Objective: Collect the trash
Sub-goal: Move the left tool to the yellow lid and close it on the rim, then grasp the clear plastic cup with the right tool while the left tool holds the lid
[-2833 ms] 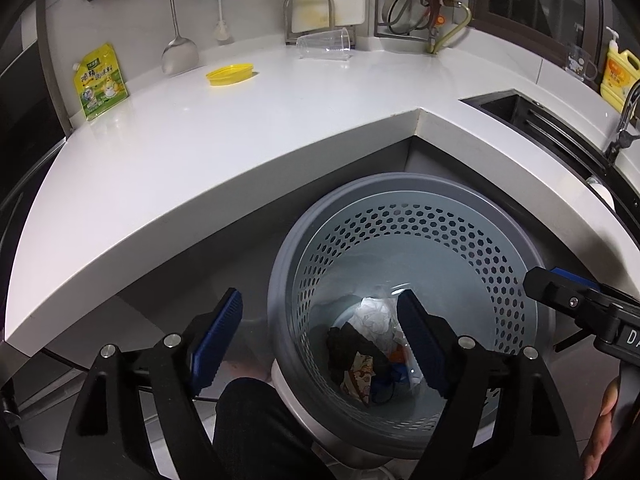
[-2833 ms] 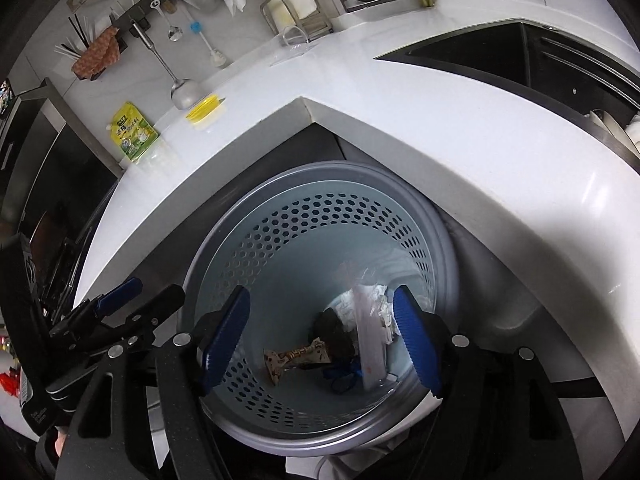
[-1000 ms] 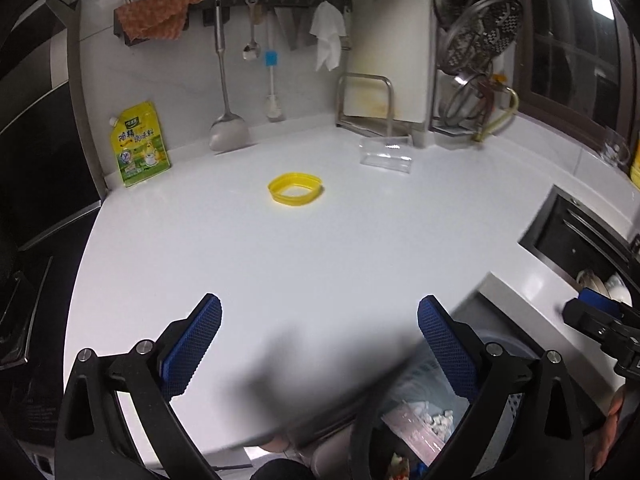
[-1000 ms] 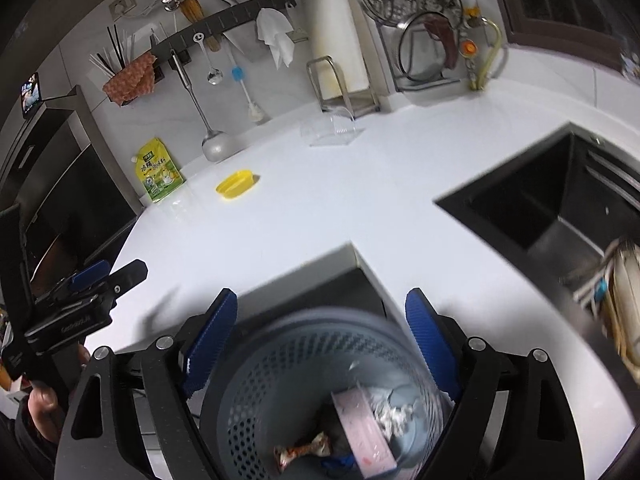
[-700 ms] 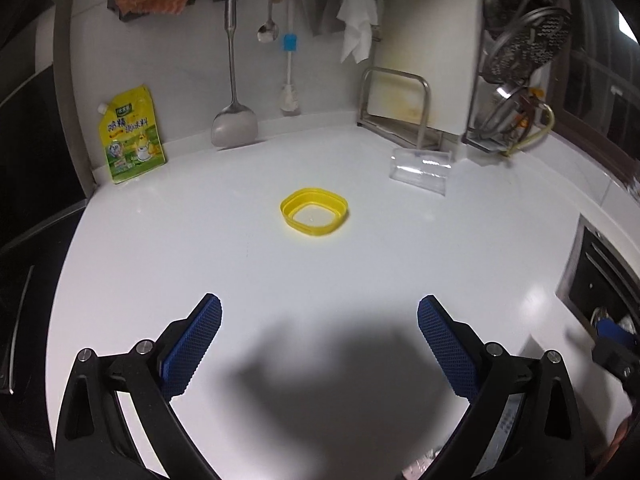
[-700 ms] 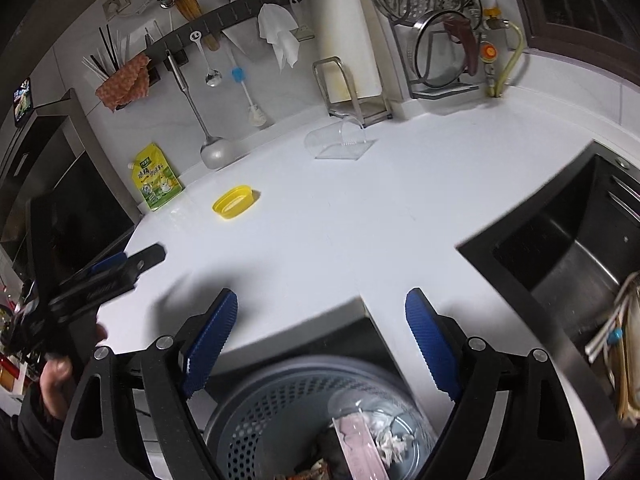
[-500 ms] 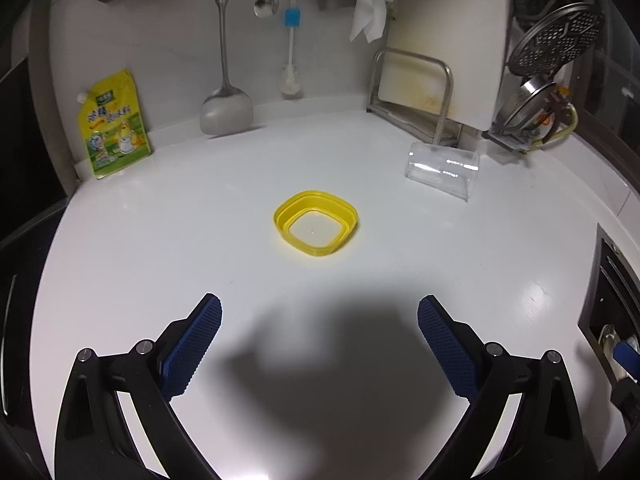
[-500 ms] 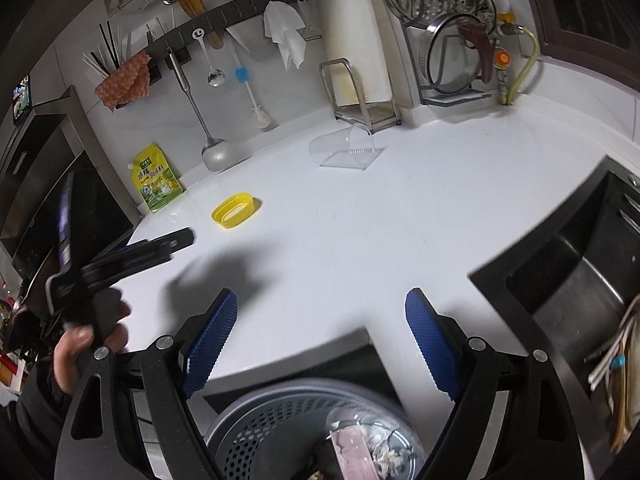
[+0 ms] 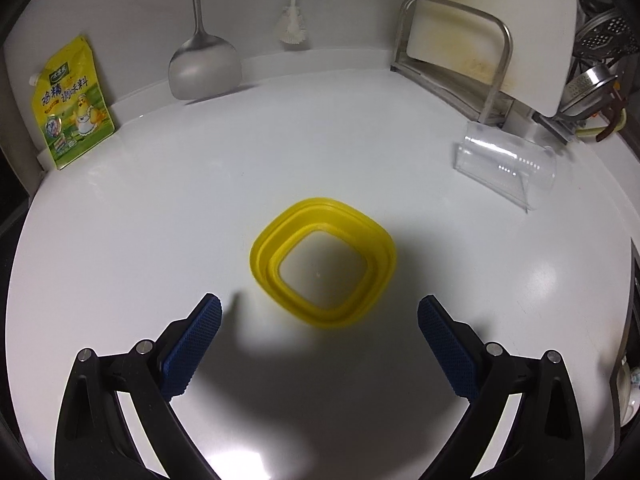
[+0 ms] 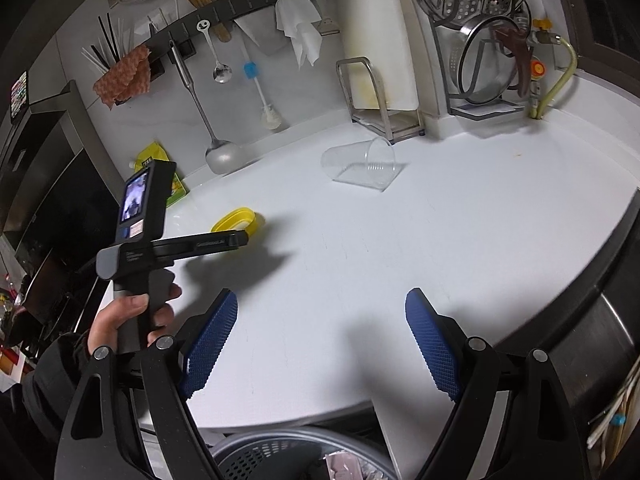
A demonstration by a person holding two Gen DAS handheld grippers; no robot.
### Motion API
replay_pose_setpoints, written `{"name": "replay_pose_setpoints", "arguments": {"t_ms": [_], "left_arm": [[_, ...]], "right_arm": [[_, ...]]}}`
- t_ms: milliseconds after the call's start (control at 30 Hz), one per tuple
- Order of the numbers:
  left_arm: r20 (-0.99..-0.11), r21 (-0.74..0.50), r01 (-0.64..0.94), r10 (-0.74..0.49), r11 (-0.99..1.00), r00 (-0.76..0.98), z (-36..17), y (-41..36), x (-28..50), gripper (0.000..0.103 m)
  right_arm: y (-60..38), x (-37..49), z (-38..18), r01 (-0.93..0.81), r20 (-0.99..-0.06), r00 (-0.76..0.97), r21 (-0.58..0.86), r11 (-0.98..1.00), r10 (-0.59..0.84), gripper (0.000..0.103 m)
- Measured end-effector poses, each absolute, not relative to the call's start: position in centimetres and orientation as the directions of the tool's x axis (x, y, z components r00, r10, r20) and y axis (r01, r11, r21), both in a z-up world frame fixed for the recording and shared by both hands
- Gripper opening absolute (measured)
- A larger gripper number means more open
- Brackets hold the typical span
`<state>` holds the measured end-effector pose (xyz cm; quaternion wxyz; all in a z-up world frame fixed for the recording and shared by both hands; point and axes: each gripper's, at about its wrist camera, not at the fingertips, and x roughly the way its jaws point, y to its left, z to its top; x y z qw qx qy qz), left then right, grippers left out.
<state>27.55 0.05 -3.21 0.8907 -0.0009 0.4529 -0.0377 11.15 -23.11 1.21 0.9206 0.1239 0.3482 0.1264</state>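
Here, in the left wrist view, the left gripper (image 9: 319, 320) has its jaws spread wide with nothing between them, and the yellow rounded-square plastic lid (image 9: 323, 261) lies flat on the white countertop (image 9: 160, 216) at the centre of the frame, just beyond the blue pads (image 9: 192, 344). Its near edge is blurred. A clear plastic cup (image 9: 506, 166) lies on its side at the right of the frame, well apart from the lid. In the right wrist view, the right gripper (image 10: 320, 344) also has its jaws apart and empty. At the bottom edge the grey perforated bin (image 10: 280, 458) is cut off, only its rim and a scrap of its contents showing. At left, a hand (image 10: 128, 320) grips the other gripper's handle, whose black body partly hides the lid and a yellow-green pouch (image 10: 174, 188).
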Motion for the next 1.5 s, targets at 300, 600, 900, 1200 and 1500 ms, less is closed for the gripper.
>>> {"name": "replay_pose_setpoints", "arguments": {"t_ms": [300,600,900,1200,1500], "left_arm": [[-0.825,-0.024,0.099,-0.075,0.995,0.561,-4.2,-0.5,29.6,0.092],[-0.8,-0.046,0.119,-0.108,0.992,0.59,-3.6,-0.3,29.6,0.074],[-0.741,-0.03,0.076,-0.073,0.997,0.668,-2.3,0.9,29.1,0.074],[-0.719,0.003,0.061,-0.04,0.998,0.694,-1.9,1.0,28.9,0.074],[-0.706,0.021,0.056,-0.025,0.998,0.707,-1.7,1.0,28.7,0.074]], "right_arm": [[-24.0,13.5,0.6,-0.13,-0.63,0.709,0.325,0.937,0.317,0.082],[-24.3,17.7,0.3,-0.109,-0.657,0.699,0.292,0.95,0.282,0.082],[-23.7,24.6,-0.7,-0.121,-0.669,0.688,0.275,0.954,0.28,0.082],[-23.2,30.4,-1.1,-0.146,-0.67,0.675,0.289,0.946,0.309,0.082],[-21.9,33.8,-1.8,-0.177,-0.682,0.65,0.294,0.939,0.336,0.082]]}}
